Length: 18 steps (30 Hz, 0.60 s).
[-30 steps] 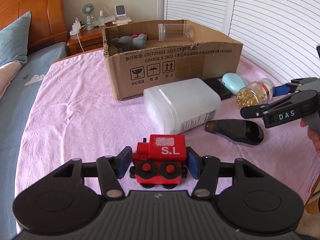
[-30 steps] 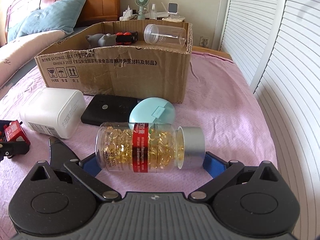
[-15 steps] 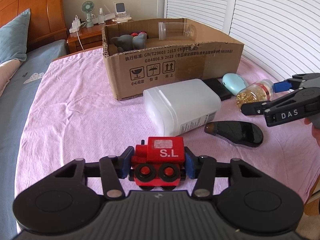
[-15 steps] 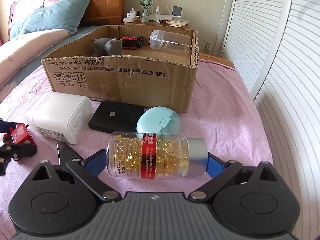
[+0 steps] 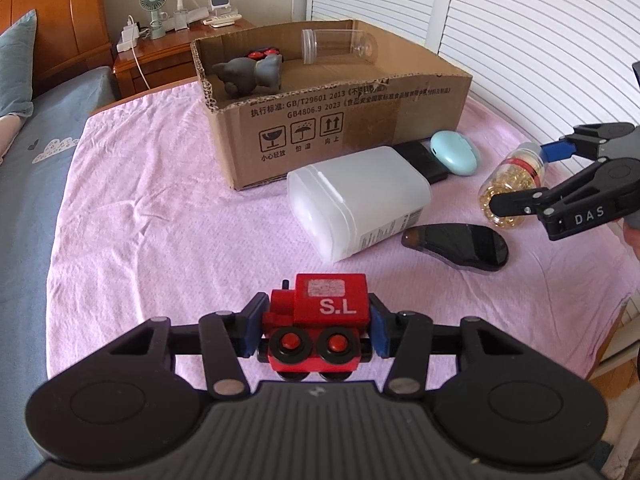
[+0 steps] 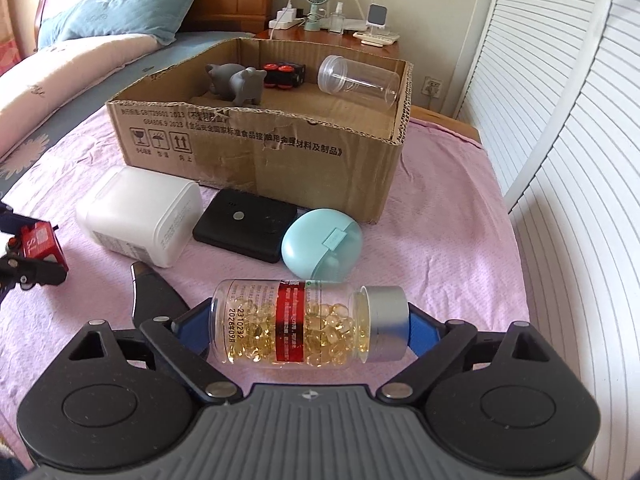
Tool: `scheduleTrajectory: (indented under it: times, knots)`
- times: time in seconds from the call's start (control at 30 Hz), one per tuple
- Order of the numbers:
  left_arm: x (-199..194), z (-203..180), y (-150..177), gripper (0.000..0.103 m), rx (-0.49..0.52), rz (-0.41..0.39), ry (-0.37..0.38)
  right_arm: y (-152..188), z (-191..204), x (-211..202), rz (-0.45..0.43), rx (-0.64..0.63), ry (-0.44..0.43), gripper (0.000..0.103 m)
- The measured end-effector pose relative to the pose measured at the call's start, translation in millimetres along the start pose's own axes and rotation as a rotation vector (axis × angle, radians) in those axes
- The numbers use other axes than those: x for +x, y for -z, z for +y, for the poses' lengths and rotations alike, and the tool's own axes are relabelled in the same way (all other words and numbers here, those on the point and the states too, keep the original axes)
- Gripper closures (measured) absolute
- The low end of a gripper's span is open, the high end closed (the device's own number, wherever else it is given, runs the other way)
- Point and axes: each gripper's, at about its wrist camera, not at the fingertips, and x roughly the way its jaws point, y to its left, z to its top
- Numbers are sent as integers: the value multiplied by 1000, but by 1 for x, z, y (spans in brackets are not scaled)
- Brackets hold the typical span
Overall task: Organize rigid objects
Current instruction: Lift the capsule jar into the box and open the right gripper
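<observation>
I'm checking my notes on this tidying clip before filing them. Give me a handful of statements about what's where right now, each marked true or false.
1. The left gripper is shut on the red toy train. True.
2. The capsule bottle is held end to end by the right gripper. True.
3. The cardboard box is empty. False: a grey animal toy and a clear jar lie inside.
4. The white container stands upright. False: it lies on its side.
5. The mint case is inside the box. False: it lies in front of it.

Glossy red wooden train (image 5: 320,322), clear plastic bottle (image 6: 308,326), matt corrugated cardboard box (image 6: 280,152).
</observation>
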Motion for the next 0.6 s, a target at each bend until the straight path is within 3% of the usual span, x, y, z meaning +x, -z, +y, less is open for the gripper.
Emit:
scheduleTrajectory:
  times: [0.27, 0.6]
  knots:
    - [-19, 7, -10, 53, 28, 0, 10, -20, -1, -29, -38, -62, -46, 7]
    - [-36, 12, -24, 53, 50, -36, 4, -88, -9, -43, -159, -93, -58, 7]
